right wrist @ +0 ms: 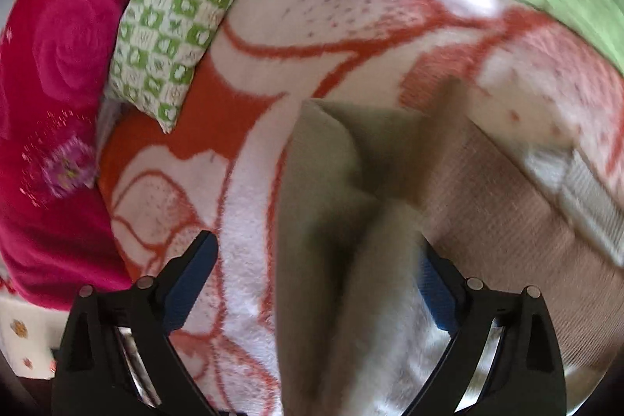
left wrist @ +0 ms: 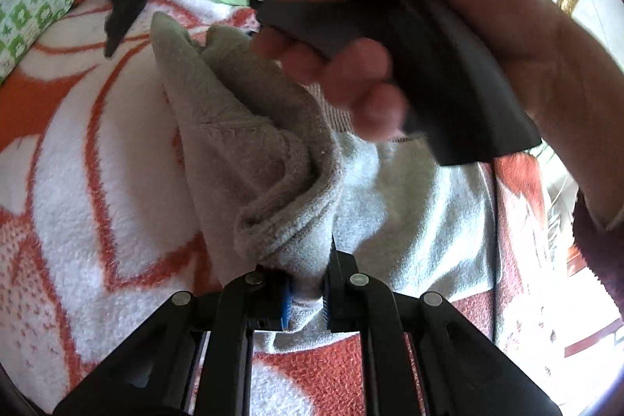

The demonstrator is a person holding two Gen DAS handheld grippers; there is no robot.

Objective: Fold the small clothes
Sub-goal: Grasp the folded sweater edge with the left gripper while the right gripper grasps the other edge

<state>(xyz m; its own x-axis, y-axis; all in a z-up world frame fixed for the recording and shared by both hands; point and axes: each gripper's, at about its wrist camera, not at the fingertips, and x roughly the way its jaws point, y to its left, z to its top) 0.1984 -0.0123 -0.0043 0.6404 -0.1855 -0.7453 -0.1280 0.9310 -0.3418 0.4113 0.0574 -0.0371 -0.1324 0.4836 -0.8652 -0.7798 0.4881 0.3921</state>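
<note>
Orange-white blanket point(left wrist: 97, 158) carries the grey garment point(left wrist: 249, 151); left tongs point(left wrist: 306, 293) pinch its hem, right tongs point(right wrist: 316, 283) spread wide over it.

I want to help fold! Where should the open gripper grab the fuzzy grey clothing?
Grab the raised folded edge of the grey garment, coming from above along the crease. It stands up off the blanket, so the open right hand-held gripper can pinch it.

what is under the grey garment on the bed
The grey garment lies on an orange and white blanket, which shows all around it. The left gripper pinches its folded edge. Whatever lies directly beneath the cloth is covered.
</note>
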